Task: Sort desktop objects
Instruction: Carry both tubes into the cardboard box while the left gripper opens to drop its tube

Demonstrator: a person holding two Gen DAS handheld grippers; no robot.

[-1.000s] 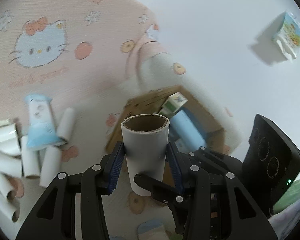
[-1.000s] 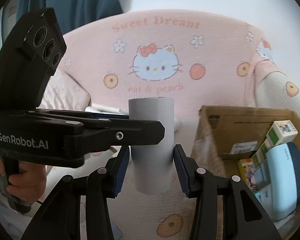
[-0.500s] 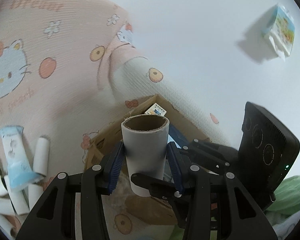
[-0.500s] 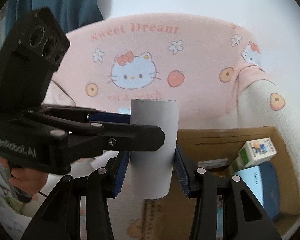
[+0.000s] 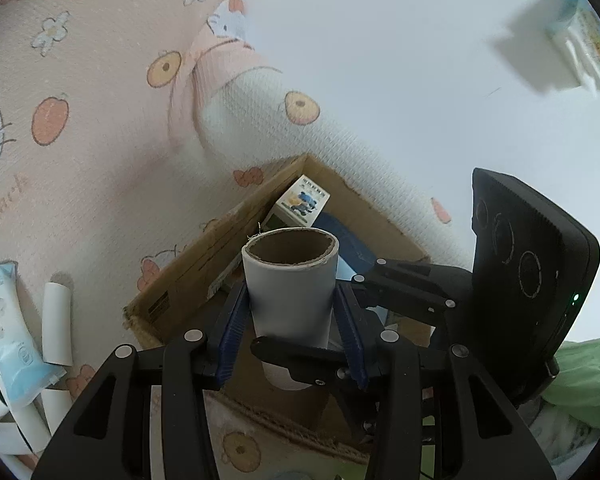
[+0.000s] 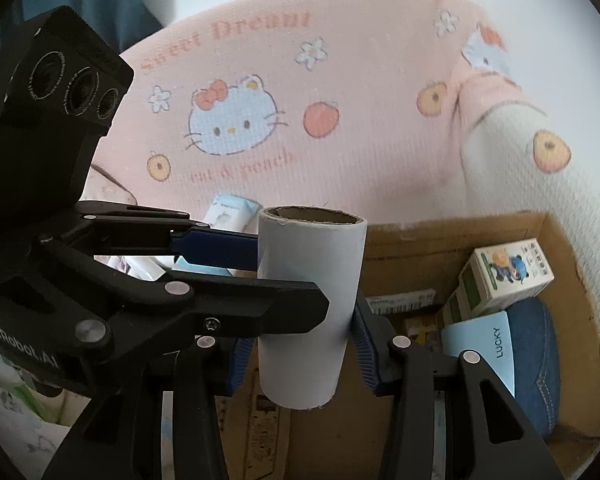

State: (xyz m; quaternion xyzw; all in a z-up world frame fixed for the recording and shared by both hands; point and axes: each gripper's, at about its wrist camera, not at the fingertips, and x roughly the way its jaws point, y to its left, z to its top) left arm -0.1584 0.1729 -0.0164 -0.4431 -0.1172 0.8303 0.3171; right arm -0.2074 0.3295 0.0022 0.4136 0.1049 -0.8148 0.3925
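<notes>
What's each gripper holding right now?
Left gripper: shut on the cardboard tube.
Right gripper: shut on the same cardboard tube, held upright.

Cardboard tube (image 5: 290, 300) between the blue pads (image 5: 232, 330): white outside, brown inside. Beyond it, brown cardboard box (image 6: 452, 256); small carton (image 6: 508, 274) white with a blue cartoon figure, possibly green-sided. Blanket (image 6: 260, 80) behind: pink, cat faces, orange fruit.
</notes>
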